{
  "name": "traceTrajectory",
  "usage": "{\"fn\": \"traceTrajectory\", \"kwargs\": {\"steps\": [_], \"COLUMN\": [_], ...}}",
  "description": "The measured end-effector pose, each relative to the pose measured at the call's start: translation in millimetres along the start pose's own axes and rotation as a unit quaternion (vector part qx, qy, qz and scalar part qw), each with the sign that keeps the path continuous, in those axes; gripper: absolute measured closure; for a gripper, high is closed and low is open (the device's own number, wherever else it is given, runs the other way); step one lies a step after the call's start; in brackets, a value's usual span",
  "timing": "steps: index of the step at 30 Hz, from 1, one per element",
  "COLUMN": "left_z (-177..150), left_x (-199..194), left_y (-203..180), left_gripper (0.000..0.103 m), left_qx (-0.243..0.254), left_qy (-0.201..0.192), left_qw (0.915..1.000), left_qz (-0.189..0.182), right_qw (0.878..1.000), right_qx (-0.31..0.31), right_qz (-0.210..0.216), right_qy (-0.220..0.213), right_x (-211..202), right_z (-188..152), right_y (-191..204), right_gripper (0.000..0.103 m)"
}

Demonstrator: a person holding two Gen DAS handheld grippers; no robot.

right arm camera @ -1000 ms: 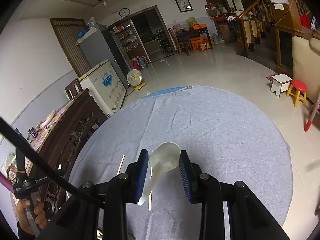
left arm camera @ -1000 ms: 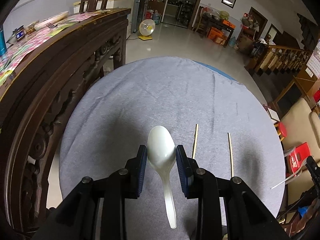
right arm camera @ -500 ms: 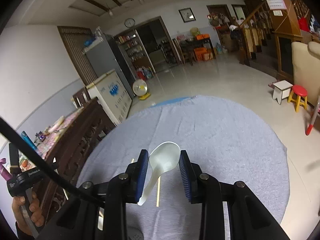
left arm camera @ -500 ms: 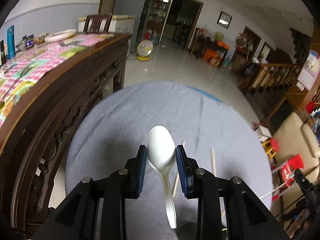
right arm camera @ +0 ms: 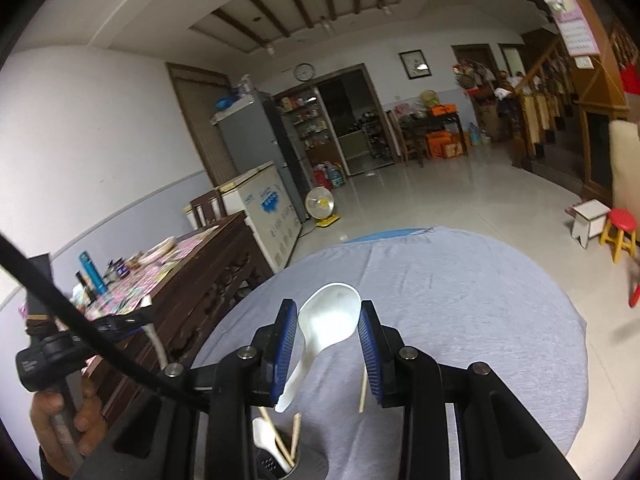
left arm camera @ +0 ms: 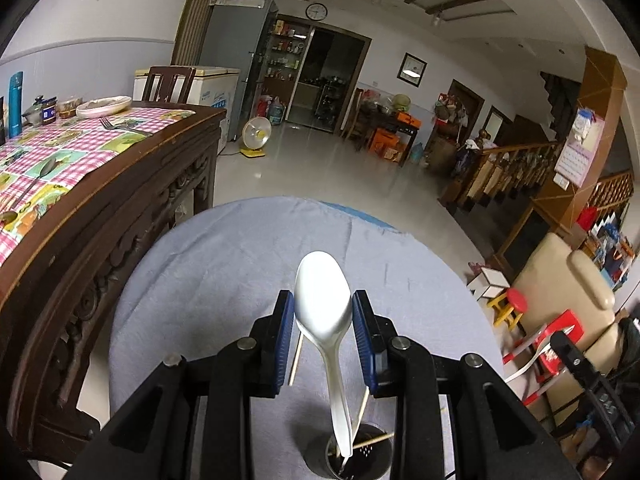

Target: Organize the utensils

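Observation:
My left gripper (left arm camera: 323, 312) is shut on the bowl of a white plastic spoon (left arm camera: 322, 300). The spoon's handle hangs down, and its tip is at the mouth of a dark perforated utensil holder (left arm camera: 376, 465) that has chopsticks in it. My right gripper (right arm camera: 329, 322) is shut on the bowl of a second white spoon (right arm camera: 330, 316), whose handle slants down to the left above the same holder (right arm camera: 266, 466). In the right wrist view a white handle end (right arm camera: 262, 436) and chopsticks (right arm camera: 295, 434) stand in it. Loose chopsticks (left arm camera: 296, 356) (right arm camera: 363, 388) lie on the grey cloth.
The round table (left arm camera: 224, 264) has a grey cloth over it. Close on its left stands a carved dark wooden table (left arm camera: 120, 200) with a checked cloth, dishes and a fork. A person's hand (right arm camera: 60, 420) holds the left gripper's handle. A beige chair (left arm camera: 568, 288) and red stools (right arm camera: 622, 224) stand to the right.
Both grippers rose and drew back with their spoons still held. The views tilted up to show more of the room. The utensil holder came into view at the bottom edge.

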State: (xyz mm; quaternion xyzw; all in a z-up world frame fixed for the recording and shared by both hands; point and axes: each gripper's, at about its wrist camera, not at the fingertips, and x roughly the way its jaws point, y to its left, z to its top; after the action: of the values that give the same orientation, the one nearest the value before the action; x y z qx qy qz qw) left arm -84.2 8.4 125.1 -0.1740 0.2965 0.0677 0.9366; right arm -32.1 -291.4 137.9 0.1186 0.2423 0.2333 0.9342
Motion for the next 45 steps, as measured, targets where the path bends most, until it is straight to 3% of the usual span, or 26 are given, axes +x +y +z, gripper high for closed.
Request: {"fn": "traceTrajectory", "kwargs": {"steps": [5,15,29,45], "left_z": [-30.1,-68.6,-83.5,-92.6], "left_x": [13.6,22.0,46.1,52.5], "left_y": [-11.5,-17.2,-15.3,-11.3], "left_gripper": [0.072,0.072,0.072,0.072], "left_qx": [0.012,0.016,0.016,0.010], "left_qy": [-0.001,-0.050,-0.017,0.002], "left_qw": [0.9999,0.9984,0.9994,0.9996], "left_qz": [0.002,0.020,0.025,0.027], "right_qw": [0.999,0.992,0.987,0.988], "right_qx": [-0.043,-0.122,-0.156,-0.149], "right_qz": [-0.002,-0.019,-0.024,-0.023], "right_qy": [0.006,0.011,0.017,0.028], "right_x": [1.6,18.7,31.5,35.3], "right_z": [-21.9,-69.2,-100.5,-108.1], "right_y": [24.7,57.1,64.0,60.0], "right_gripper": [0.069,0.069,0.069,0.069]}}
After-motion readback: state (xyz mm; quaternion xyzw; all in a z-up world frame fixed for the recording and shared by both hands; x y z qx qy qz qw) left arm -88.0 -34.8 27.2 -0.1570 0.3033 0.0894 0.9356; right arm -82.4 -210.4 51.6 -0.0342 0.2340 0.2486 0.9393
